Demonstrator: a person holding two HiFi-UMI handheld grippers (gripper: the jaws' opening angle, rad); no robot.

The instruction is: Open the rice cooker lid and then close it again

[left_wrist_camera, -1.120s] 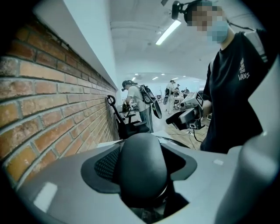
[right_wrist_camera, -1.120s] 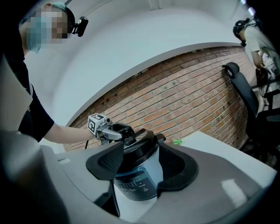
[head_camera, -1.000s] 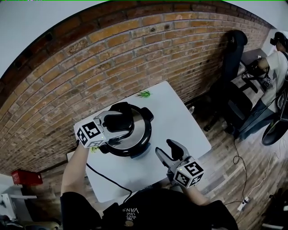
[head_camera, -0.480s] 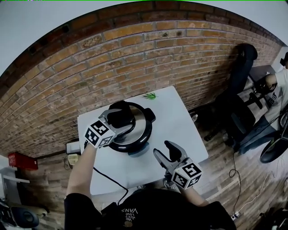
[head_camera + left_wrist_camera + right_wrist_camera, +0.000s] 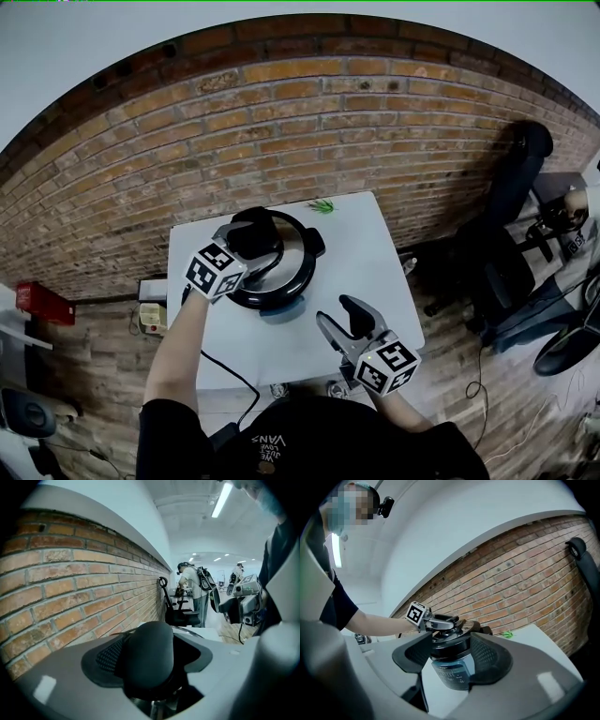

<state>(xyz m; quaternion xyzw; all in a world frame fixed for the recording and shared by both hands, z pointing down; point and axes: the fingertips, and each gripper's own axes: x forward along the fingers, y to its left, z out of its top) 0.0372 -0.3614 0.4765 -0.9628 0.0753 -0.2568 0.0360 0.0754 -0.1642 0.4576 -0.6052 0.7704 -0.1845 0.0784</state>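
Observation:
A black and silver rice cooker (image 5: 286,279) stands on the white table (image 5: 375,262), its lid (image 5: 292,255) down. My left gripper (image 5: 253,246) reaches over the lid from the left, its jaws on either side of the black lid handle (image 5: 264,230). In the left gripper view the handle (image 5: 150,660) lies against the left pad (image 5: 108,656), with a dark gap on the right side. Those jaws are opening. My right gripper (image 5: 335,312) hovers open and holds nothing in front of the cooker (image 5: 450,670), which shows beyond its jaws.
A small green sprig (image 5: 323,204) lies at the table's far edge by the brick wall (image 5: 309,122). A black power cord (image 5: 225,370) runs off the near left edge. A black office chair (image 5: 511,234) stands to the right. People (image 5: 192,595) stand far off.
The head view has swung, so table and cooker sit differently in the picture. My left gripper has turned about the lid handle and now points more toward the wall. The right gripper has hardly moved.

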